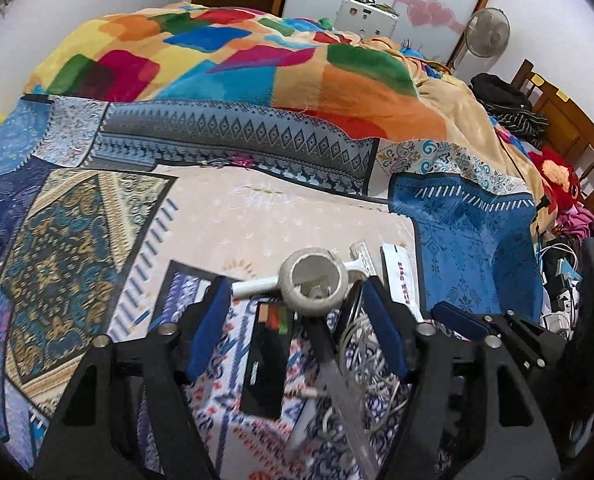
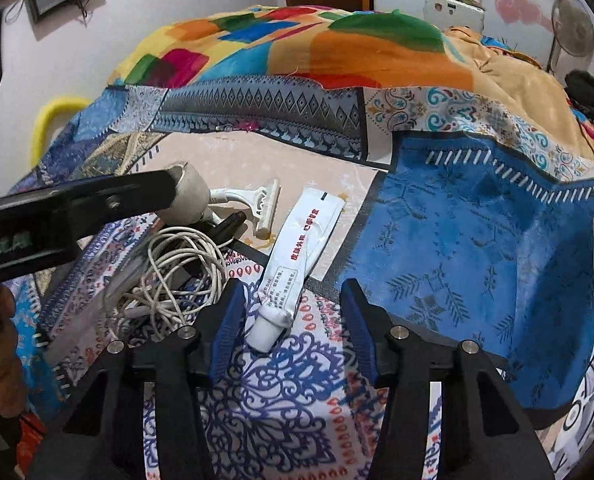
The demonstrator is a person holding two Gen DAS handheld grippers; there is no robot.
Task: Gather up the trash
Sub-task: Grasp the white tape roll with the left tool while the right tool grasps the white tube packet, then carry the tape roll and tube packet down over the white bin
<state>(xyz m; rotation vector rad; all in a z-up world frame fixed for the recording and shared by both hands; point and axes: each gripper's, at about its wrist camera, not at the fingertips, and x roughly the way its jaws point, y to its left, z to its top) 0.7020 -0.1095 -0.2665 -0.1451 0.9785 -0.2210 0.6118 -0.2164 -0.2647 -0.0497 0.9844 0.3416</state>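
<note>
Trash lies in a pile on the patterned bedsheet [image 1: 257,216]: a grey cup [image 1: 313,282], a white razor [image 1: 361,258], tangled white cables [image 1: 369,356], a black box [image 1: 265,364], a clear ruler [image 1: 347,396] and a white tube [image 1: 401,280]. My left gripper [image 1: 297,308] is open just over the pile, the cup between its blue fingers [image 1: 213,320]. My right gripper [image 2: 293,308] is open around the tube [image 2: 297,248], near its cap [image 2: 263,334]. The cup [image 2: 191,196], razor [image 2: 263,206] and cables [image 2: 177,272] show left of it, behind the left gripper's body [image 2: 57,216].
A colourful blanket [image 1: 225,64] is heaped behind the pile. Clothes and a red toy [image 1: 557,176] lie at the right by a wooden headboard [image 1: 569,120]. A fan [image 1: 488,34] and a white box [image 1: 365,14] stand at the back. A hand [image 2: 1,344] grips the left handle.
</note>
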